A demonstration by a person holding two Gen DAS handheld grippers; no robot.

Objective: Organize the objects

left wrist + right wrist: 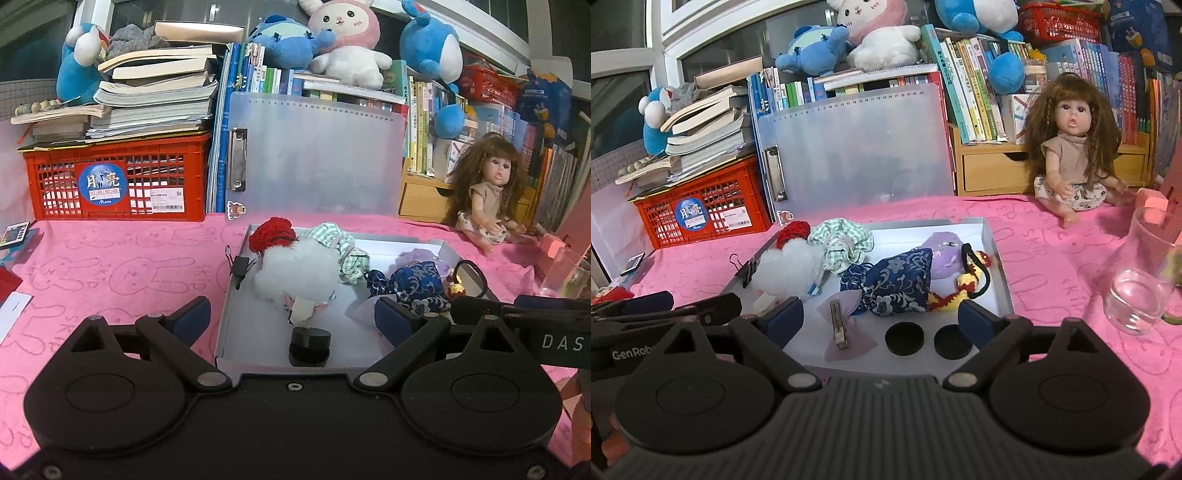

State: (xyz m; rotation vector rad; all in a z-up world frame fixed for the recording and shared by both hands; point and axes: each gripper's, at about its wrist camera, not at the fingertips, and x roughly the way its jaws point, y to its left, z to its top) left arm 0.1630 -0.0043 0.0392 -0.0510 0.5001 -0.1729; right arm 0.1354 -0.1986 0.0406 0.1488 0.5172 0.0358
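On the red crate (pixel 114 181) left of the frosted clipboard (pixel 317 155), a round blue sticker (pixel 100 183) reads "月亮" and "Moon". My right gripper (pixel 881 317) shows "DAS"; my left gripper (pixel 291 317) shows "GenRob". Ruler numbers line the clipboard's top edge.

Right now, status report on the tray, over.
Left gripper open, empty. Right gripper open, empty. White tray holds blue pouch, two black discs. Glass beside tray.
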